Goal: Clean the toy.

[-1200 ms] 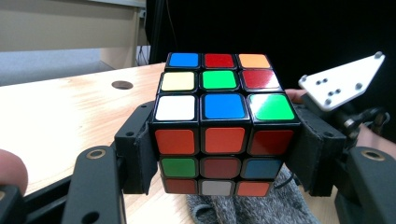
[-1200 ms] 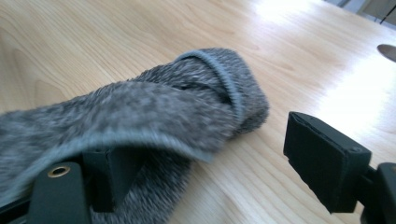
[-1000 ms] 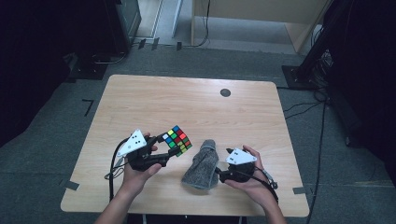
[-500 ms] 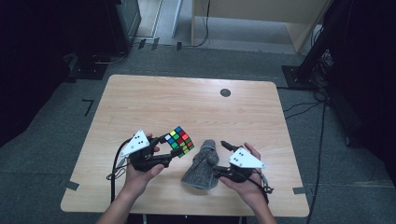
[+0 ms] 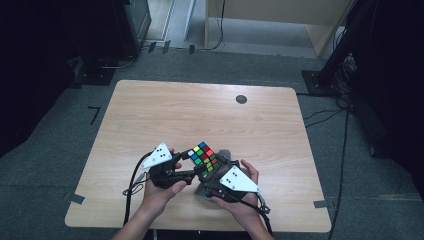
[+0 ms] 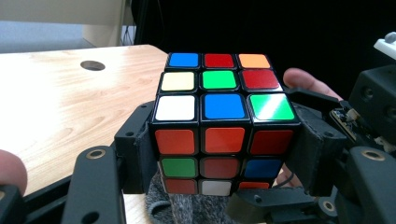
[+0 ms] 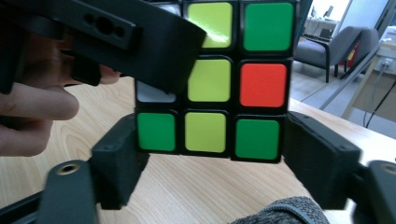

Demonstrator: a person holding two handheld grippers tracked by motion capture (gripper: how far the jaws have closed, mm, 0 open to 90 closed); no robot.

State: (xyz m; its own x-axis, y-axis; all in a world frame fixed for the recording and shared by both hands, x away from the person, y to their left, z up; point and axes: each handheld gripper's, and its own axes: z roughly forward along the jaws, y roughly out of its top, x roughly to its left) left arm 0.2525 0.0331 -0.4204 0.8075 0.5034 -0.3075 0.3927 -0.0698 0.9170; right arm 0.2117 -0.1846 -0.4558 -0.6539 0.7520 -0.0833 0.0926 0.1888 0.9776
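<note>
The step in hand is judged to be a two-gripper hold on the puzzle cube (image 5: 203,157), taken up in order to turn one layer. The cube is held clear of the table (image 5: 150,110), above its near edge and directly over the grey cloth (image 5: 206,190). It is clamped by the left gripper (image 6: 219,154), whose jaws press on two opposite side faces; in the left gripper view the cube's top face is presented tilted toward the camera. The right gripper (image 7: 210,140) is brought up from the cube's right and near side, and its jaws have just been closing. In the right gripper view they bracket the bottom row of the facing side; the left pad appears to touch the cube, while a thin gap seems to remain at the right pad, so a firm grip cannot yet be confirmed. Both hands are set close together beneath the cube, with the forearms converging from the near table edge. The next move is judged to call for full closure on that one layer only, in square alignment with it, followed by a wrist roll against the left hold.
</note>
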